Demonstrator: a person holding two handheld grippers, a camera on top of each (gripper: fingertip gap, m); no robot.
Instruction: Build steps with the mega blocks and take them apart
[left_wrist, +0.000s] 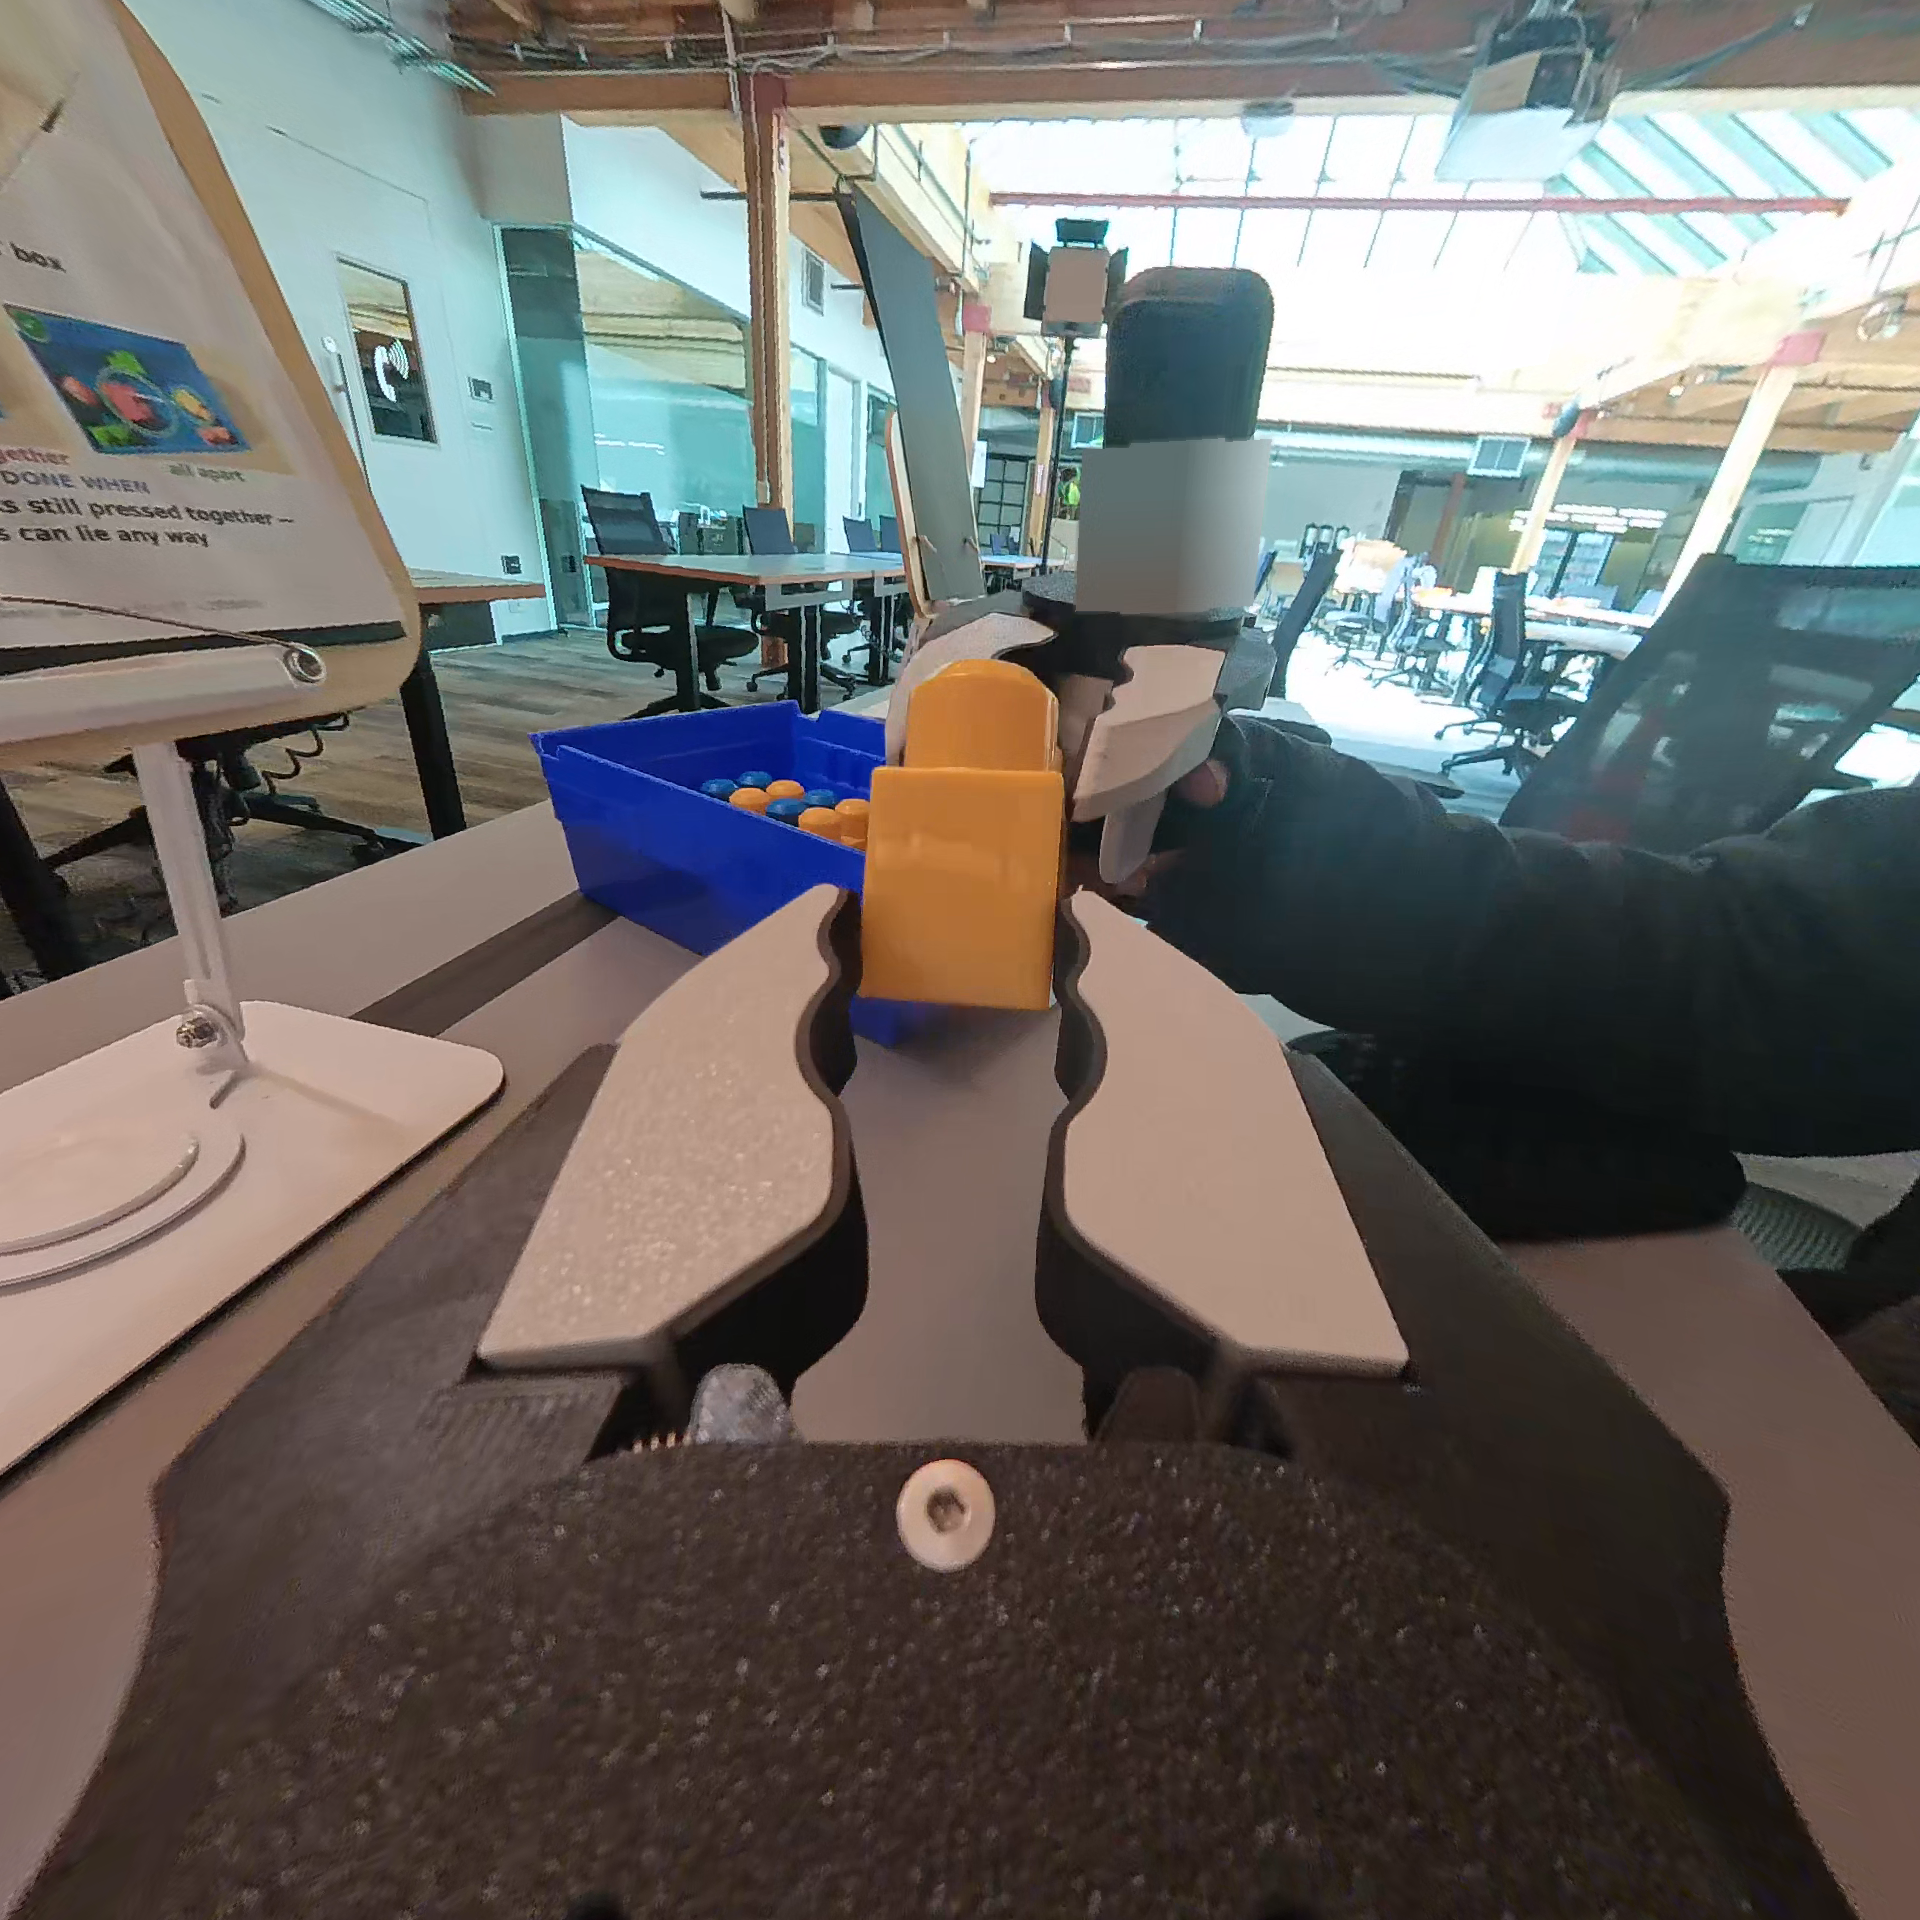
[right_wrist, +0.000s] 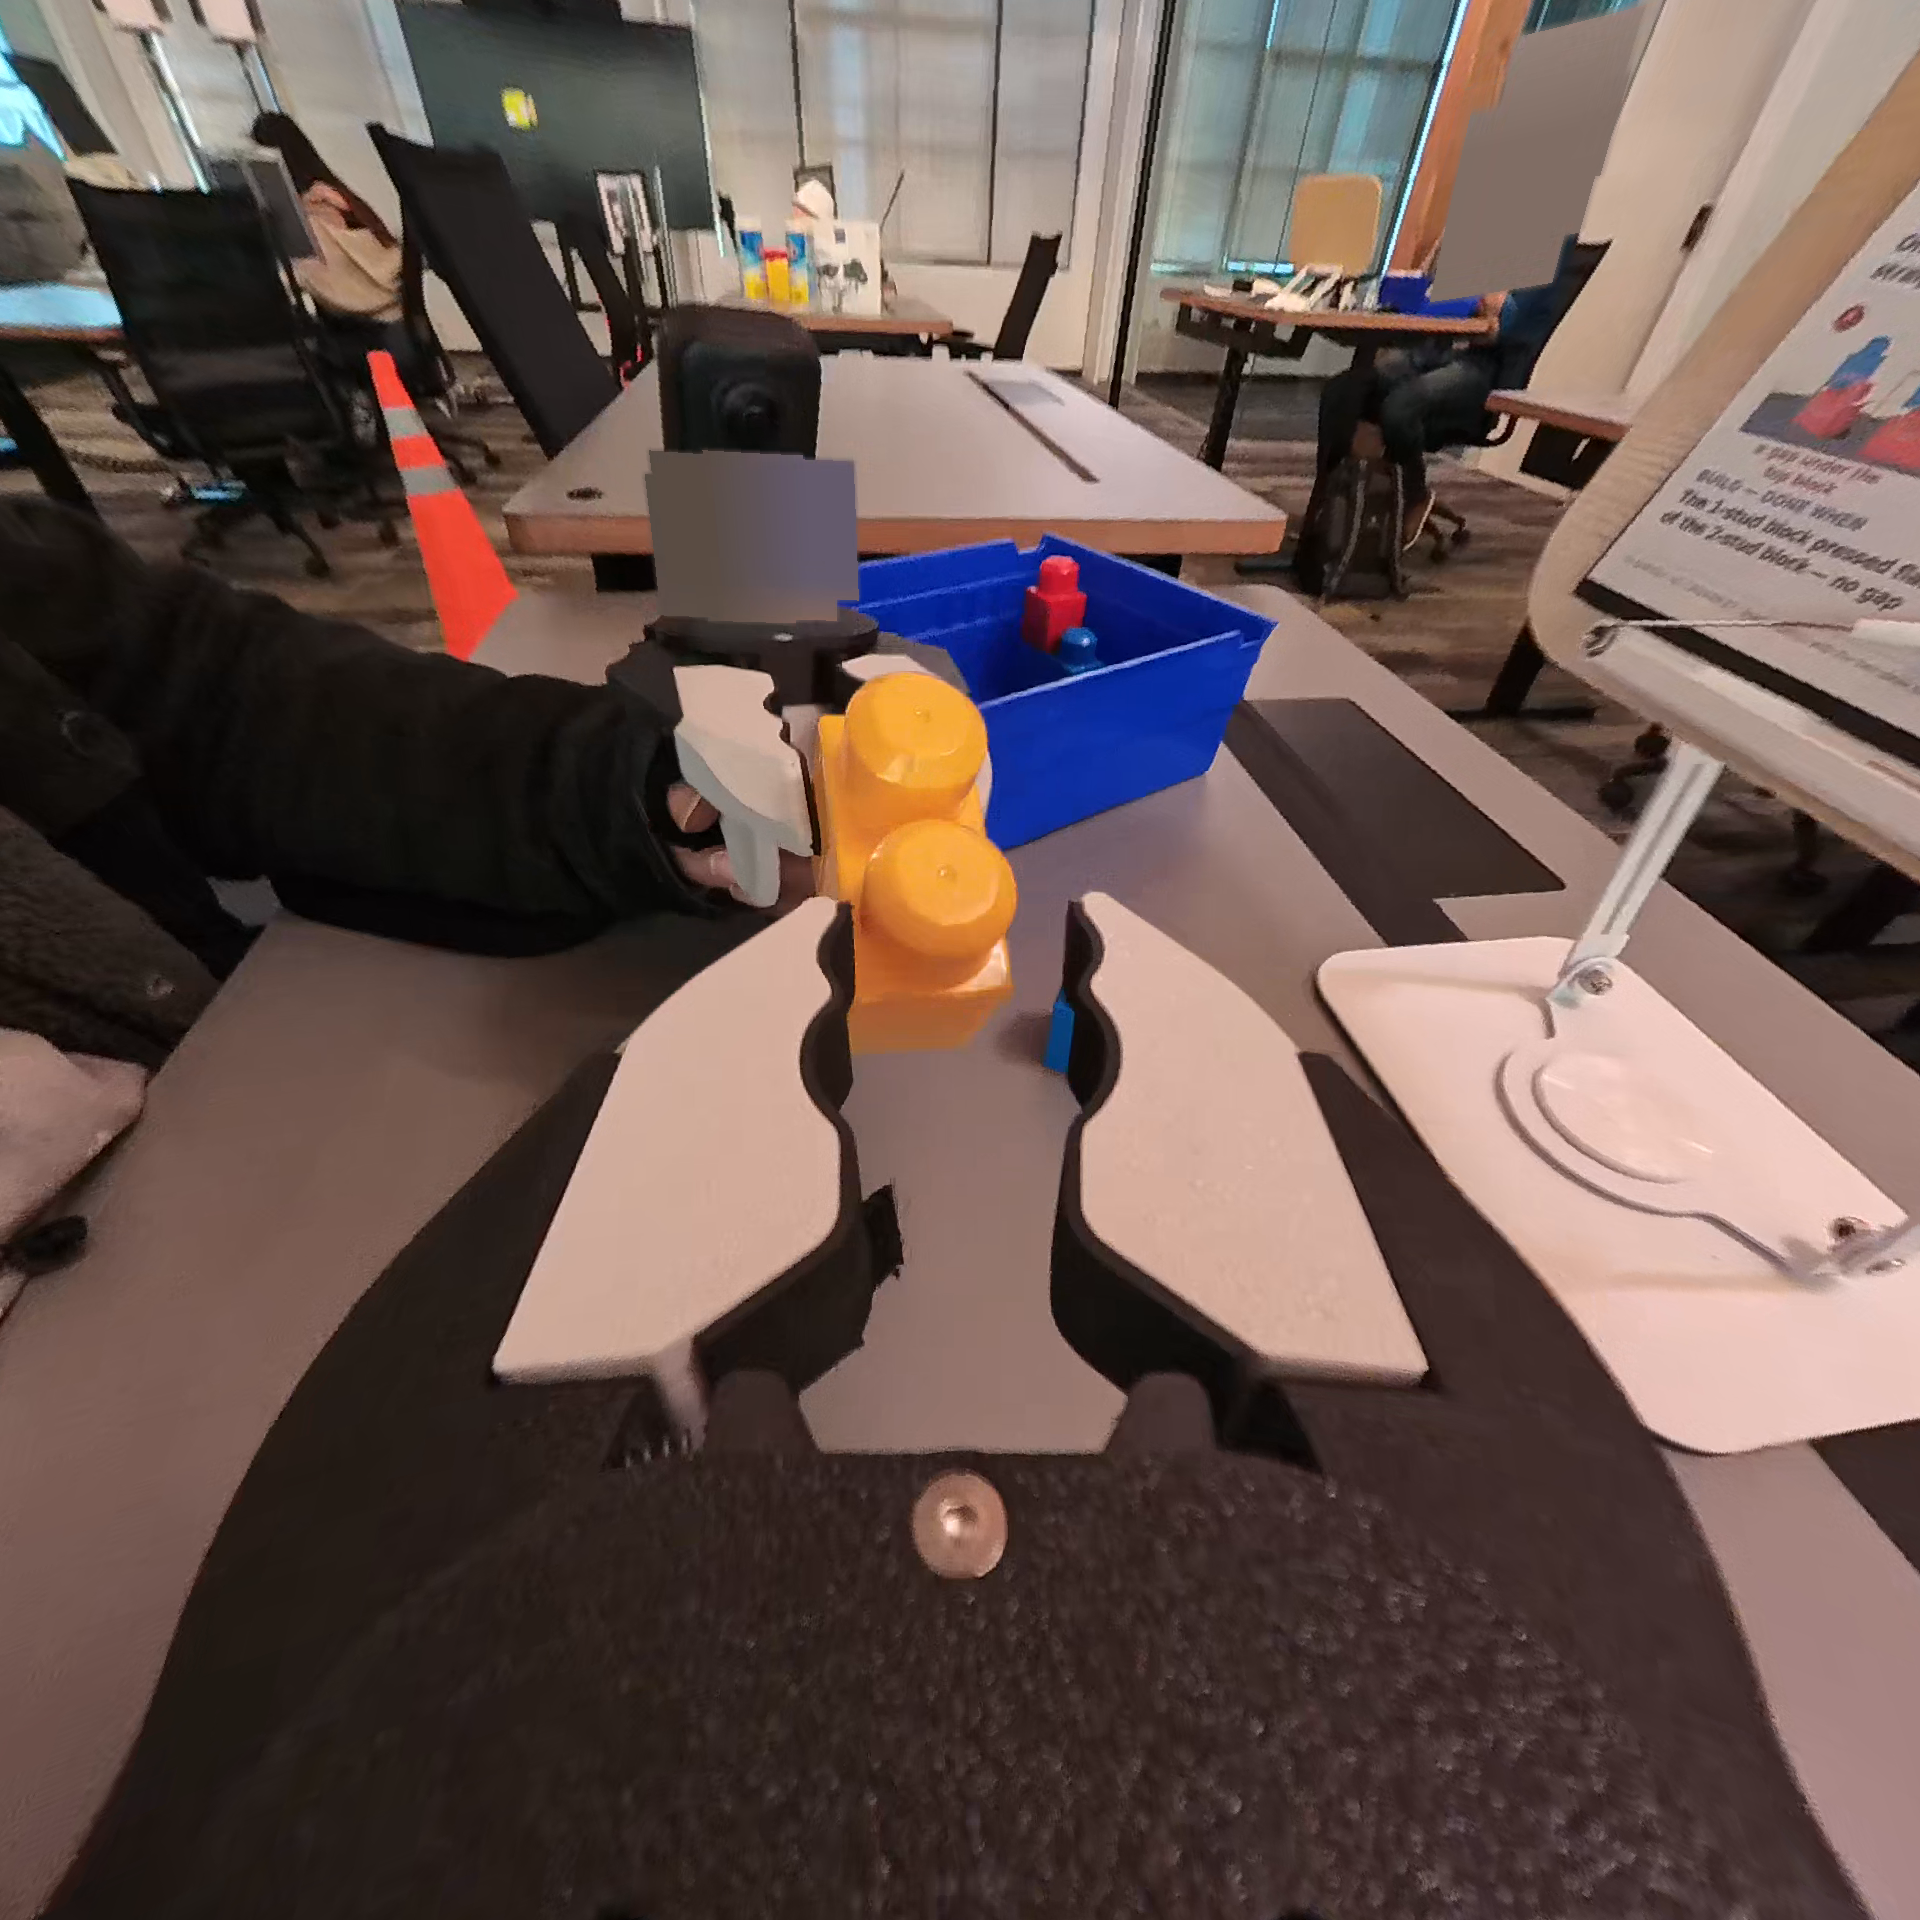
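Since the yellow block (left_wrist: 961, 904) shows two bare studs with nothing pressed onto them, I judge that the work stands between two steps: either the build is about to begin, or a step has been taken apart. I cannot decide which.

The block sits just in front of the blue bin (left_wrist: 665, 831), on the side of the bin nearest to both cameras. I cannot tell whether it rests on the grey table (left_wrist: 935, 1195) or is held a little above it.

The left gripper (left_wrist: 956, 935) is closed on the block, and both of its fingers press the block's side walls. The right gripper (right_wrist: 956, 945) is spread wider than the block and holds nothing. One finger lies against the block, and a clear gap remains at the other finger. Beside that other finger is a small blue piece (right_wrist: 1058, 1023), partly hidden, so I cannot say what it is.

The two grippers meet the block from opposite sides in front of the bin, both nearly level with the table. A black sleeve (left_wrist: 1455, 935) reaches in from the side away from the bin.

For building, the next move probably calls for the right gripper to fetch a one-stud block from the bin, where a red block (right_wrist: 1051, 613) stands, and to press it straight down on one stud while the left gripper holds firm.
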